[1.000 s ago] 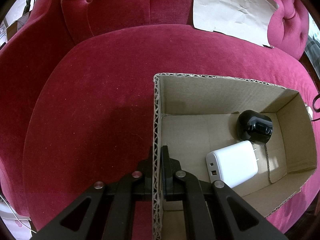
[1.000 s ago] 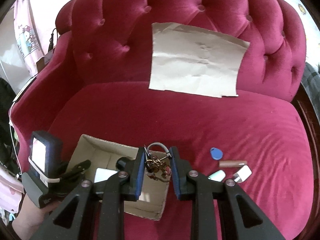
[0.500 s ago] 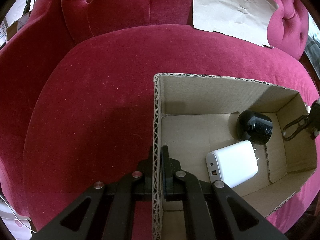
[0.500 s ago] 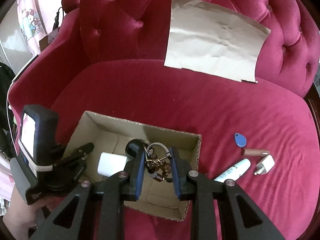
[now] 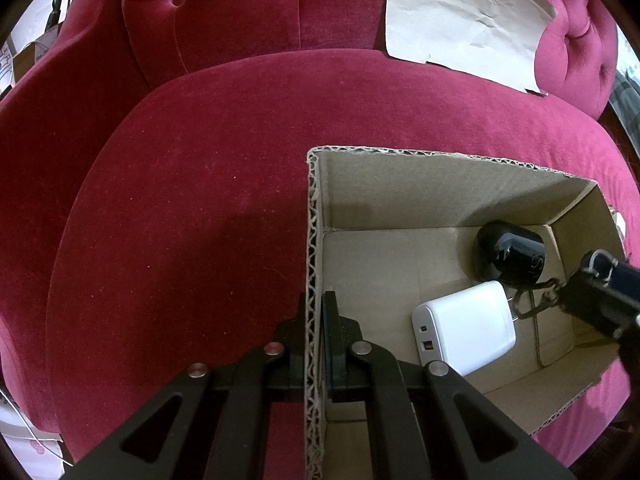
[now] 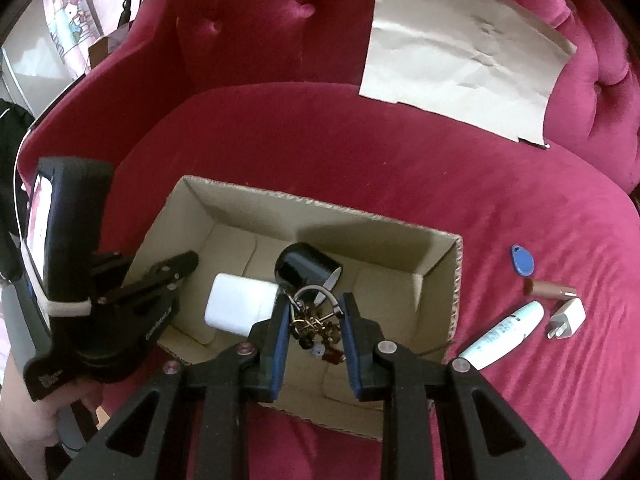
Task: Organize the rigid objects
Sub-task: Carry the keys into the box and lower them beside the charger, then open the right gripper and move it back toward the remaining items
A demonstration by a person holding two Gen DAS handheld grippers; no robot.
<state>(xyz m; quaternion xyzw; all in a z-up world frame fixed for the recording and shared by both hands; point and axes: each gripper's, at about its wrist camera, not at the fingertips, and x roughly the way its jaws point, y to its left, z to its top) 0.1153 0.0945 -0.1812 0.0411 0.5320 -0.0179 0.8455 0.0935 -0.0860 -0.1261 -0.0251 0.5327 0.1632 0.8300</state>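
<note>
My right gripper (image 6: 312, 320) has come down over the cardboard box (image 6: 454, 280) since a second ago, its pads clamped on the bunch of keys (image 6: 316, 330); the keys now hang just above the box floor, directly ahead of the white charger (image 6: 240, 306) and black case (image 6: 306, 266); my left gripper (image 5: 316, 336) stays pinched on the box's near wall, steadying it; so releasing looks next, I judge; to my right the blue tag (image 6: 522, 260), brown tube (image 6: 550, 289), white tube (image 6: 502, 330) and small plug (image 6: 568, 316) wait on the sofa (image 6: 320, 140).

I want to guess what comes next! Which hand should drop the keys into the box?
The right: its fingers already hold the keys above the box. The left fingers are pinching the box's wall.
</note>
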